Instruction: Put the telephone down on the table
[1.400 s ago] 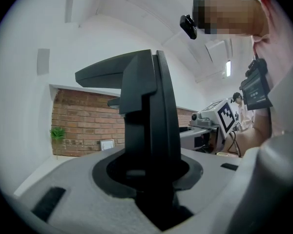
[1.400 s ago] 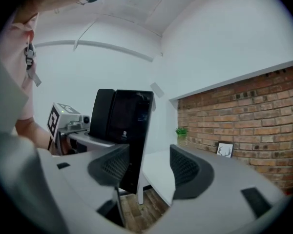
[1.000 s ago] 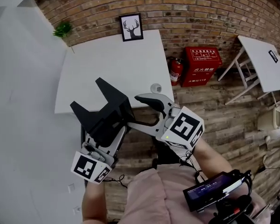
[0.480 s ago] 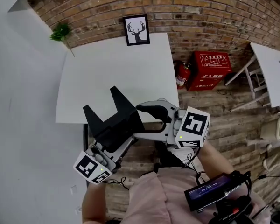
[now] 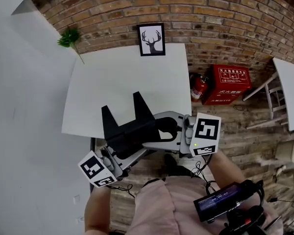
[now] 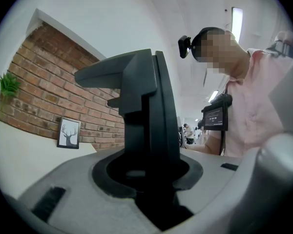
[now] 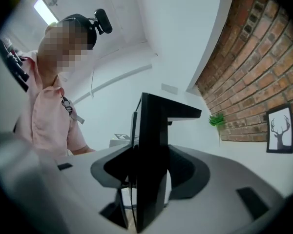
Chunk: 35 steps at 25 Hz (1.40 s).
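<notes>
The telephone [image 5: 130,129] is a black angular body with two prongs standing up. It hangs over the near edge of the white table [image 5: 122,77]. My left gripper [image 5: 123,150] comes from the lower left and is shut on its lower part; in the left gripper view the telephone [image 6: 146,121] fills the left gripper [image 6: 151,179]. My right gripper [image 5: 160,129] reaches in from the right. Its jaws have just been closing with the telephone [image 7: 154,145] between them. Thin light slits still show beside the telephone in the right gripper [image 7: 146,189].
A framed deer picture [image 5: 152,39] and a green plant [image 5: 70,37] stand at the table's far edge against the brick wall. A fire extinguisher [image 5: 199,87] and a red box [image 5: 231,83] sit on the floor to the right. A second white table [image 5: 290,82] is at far right.
Both grippers and the telephone have moved together toward the table's near edge and rolled. The right gripper's jaws have drawn in around the telephone's right end.
</notes>
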Motion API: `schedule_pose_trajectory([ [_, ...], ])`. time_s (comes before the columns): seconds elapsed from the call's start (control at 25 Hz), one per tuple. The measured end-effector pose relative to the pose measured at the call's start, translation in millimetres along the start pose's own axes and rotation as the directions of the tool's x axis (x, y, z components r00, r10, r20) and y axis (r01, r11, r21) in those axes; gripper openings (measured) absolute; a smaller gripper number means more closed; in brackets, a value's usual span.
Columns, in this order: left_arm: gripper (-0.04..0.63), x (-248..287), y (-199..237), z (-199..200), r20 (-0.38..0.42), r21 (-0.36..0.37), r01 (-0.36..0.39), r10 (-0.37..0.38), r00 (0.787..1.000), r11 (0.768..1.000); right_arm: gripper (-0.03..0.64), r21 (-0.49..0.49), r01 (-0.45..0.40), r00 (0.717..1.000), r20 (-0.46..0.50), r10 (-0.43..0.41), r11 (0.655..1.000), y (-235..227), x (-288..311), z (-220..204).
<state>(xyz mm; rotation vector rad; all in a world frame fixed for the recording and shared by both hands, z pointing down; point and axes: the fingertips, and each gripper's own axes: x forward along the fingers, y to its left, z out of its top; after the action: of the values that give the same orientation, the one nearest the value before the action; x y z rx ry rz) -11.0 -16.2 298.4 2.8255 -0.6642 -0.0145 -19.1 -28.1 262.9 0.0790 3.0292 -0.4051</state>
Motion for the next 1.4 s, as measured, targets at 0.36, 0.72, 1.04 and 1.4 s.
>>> schedule_pose_trajectory([
  [0.36,0.164,25.4,20.0,14.7,-0.025,-0.026,0.039,-0.040,0.999,0.999,0.181,0.000,-0.047,0.998,0.031,0.047,0.999,-23.3,-9.2,26.4],
  [0.72,0.167,17.0,61.8,2.5,-0.033,-0.093,0.062,-0.065,0.997,0.994,0.172,0.079,-0.017,0.999,0.031,0.014,0.997,-61.8,14.2,12.1],
  [1.04,0.179,-0.3,118.8,5.2,-0.017,-0.100,0.108,-0.110,0.994,0.989,0.167,0.135,0.038,0.997,0.065,-0.047,0.990,-110.7,50.3,9.0],
  [1.4,0.215,-33.1,181.6,47.4,0.075,-0.138,0.077,-0.067,0.995,0.987,0.166,0.173,0.080,0.991,0.091,-0.097,0.982,-153.0,84.0,22.1],
])
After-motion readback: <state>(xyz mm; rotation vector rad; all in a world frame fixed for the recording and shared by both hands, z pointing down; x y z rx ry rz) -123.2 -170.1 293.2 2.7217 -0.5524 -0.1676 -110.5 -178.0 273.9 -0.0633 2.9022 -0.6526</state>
